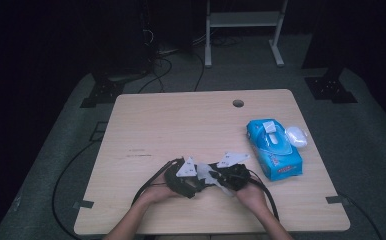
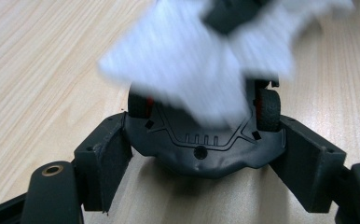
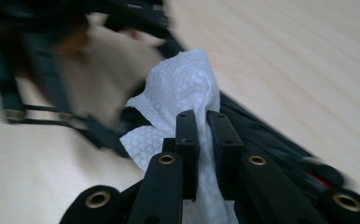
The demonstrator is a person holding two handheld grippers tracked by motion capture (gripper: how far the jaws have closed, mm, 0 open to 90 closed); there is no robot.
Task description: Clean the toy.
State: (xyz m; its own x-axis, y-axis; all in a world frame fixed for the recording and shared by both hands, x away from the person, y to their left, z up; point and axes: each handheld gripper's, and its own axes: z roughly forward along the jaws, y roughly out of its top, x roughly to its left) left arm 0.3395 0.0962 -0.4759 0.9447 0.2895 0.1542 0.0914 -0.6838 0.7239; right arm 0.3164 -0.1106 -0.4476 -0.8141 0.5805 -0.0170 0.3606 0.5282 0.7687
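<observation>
We note left gripper (image 2: 201, 154) clamping black toy car (image 2: 201, 149) at near table (image 1: 181, 130) edge. Right gripper (image 3: 204, 128) pinches white tissue (image 3: 183, 88), draped over car, hiding most. Blue wipes pack (image 1: 273, 147) well right. Motion blur obscures detail.

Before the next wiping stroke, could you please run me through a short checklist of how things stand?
1. Left gripper holds the toy car between its jaws: ok.
2. Right gripper is shut on the white wipe: ok.
3. Wipe lies against the car: ok, it drapes over the car's upper part in the left gripper view.
4. Car lifted off the table or resting on it: cannot tell.
5. Spare wipes to hand: ok, the blue pack sits to the right with its flap open.
6. Car's dirt: cannot tell, view blurred.
</observation>
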